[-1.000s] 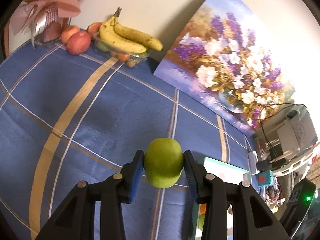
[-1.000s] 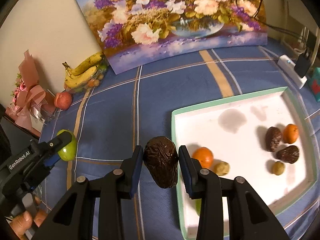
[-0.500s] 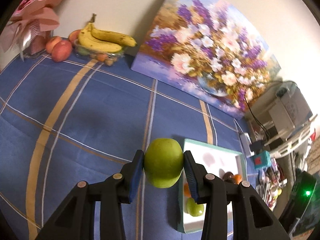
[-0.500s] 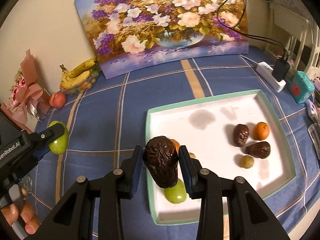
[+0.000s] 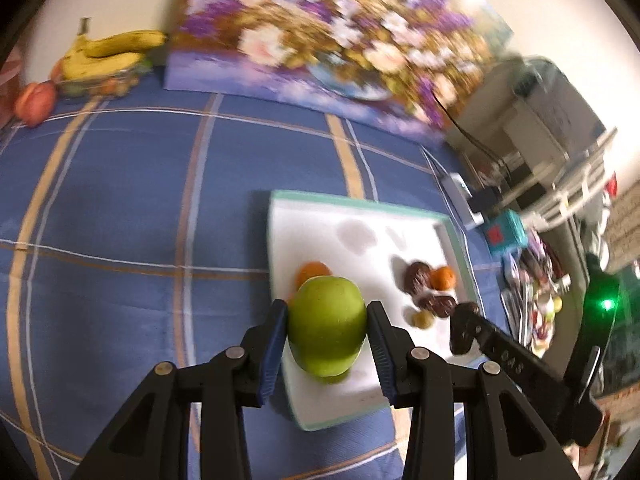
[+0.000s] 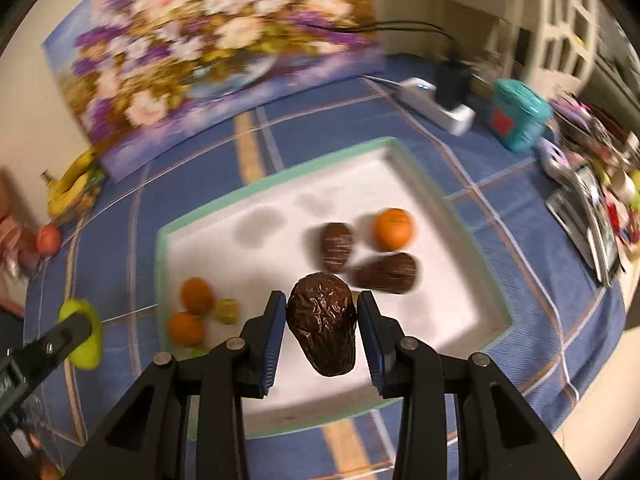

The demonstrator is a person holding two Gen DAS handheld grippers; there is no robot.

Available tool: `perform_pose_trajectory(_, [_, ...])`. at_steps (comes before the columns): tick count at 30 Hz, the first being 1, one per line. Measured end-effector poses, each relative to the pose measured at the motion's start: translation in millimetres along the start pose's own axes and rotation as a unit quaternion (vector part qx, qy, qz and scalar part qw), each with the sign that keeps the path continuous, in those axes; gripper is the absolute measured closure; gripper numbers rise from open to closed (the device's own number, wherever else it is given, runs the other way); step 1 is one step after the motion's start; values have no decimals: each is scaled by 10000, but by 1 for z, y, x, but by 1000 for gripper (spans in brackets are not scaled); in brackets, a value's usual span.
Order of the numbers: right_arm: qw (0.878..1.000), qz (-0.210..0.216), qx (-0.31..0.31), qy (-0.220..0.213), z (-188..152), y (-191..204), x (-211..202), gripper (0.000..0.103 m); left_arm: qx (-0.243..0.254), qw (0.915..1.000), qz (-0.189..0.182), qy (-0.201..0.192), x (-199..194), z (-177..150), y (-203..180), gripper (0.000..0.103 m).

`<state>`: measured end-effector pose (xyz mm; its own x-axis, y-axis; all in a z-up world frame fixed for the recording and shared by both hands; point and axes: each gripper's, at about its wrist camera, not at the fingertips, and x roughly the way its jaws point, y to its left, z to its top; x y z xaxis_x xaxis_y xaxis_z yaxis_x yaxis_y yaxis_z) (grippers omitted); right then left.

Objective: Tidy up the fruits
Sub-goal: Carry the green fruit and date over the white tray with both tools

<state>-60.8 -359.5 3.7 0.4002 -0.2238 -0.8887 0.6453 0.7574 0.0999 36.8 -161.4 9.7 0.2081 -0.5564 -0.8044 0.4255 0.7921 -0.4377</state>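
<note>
Your left gripper (image 5: 327, 336) has its jaws clamped on the green apple (image 5: 326, 330), held above the near left corner of the white tray (image 5: 360, 216). From the right wrist, your right gripper (image 6: 322, 326) has its jaws clamped on a wrinkled brown date (image 6: 323, 322), above the tray's near middle, just short of two dates (image 6: 338, 246) and an orange (image 6: 393, 229) lying inside.
</note>
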Motion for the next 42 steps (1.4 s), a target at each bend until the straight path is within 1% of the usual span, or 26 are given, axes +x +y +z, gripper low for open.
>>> perform_pose_trajectory(6, [9993, -221, 301, -37, 1, -32, -2, 65, 434, 9985, -98, 329, 23, -13, -36, 60])
perform_pose_trajectory(10, [9988, -238, 420, -6, 0, -45, -2, 65, 633, 9968, 7, 485, 38, -19, -50, 60])
perform_pose_trajectory(22, [9980, -240, 494, 305, -5, -56, 20, 65, 831, 9937, 143, 743, 77, -29, -60, 60])
perform_pose_trajectory(31, [9972, -234, 504, 503, -9, -58, 32, 65, 1009, 9912, 227, 824, 94, -31, -66, 60])
perform_pose_trajectory(37, [9966, -250, 522, 595, -12, -60, 39, 65, 1192, 9881, 364, 898, 104, -35, -71, 60])
perform_pose_trajectory(42, [9962, -250, 524, 650, -14, -60, 43, 65, 1212, 9869, 435, 968, 110, -37, -69, 60])
